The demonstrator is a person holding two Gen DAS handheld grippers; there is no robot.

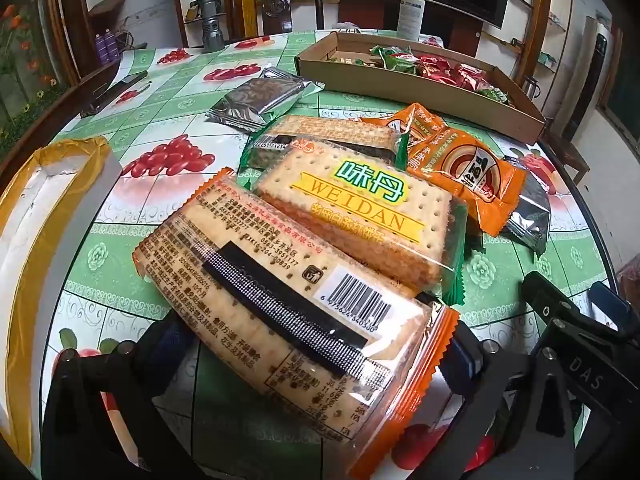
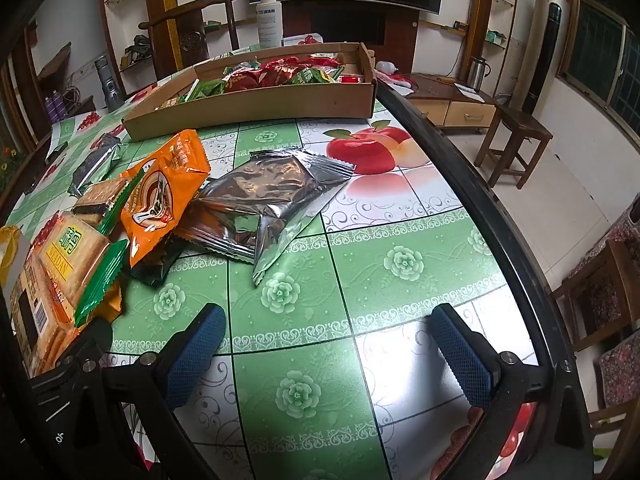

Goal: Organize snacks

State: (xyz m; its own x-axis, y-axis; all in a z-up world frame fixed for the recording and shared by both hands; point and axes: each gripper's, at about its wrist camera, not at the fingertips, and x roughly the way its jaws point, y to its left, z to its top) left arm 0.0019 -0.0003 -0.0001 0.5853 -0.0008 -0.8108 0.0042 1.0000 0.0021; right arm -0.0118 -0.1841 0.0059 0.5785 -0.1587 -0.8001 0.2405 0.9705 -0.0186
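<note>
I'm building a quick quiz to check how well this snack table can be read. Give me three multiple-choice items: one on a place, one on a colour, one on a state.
1. Where are the red and green sweets?
A. in the cardboard tray
B. on a chair
C. on the floor

2. What colour are the right tool's pads?
A. red
B. blue
C. white

3. How does the right tool stand?
A. shut on a packet
B. open, nothing between the pads
C. shut on a bottle

A: the sweets lie inside the cardboard tray.
B: the pads are blue.
B: the right tool stands wide over bare tablecloth.
</note>
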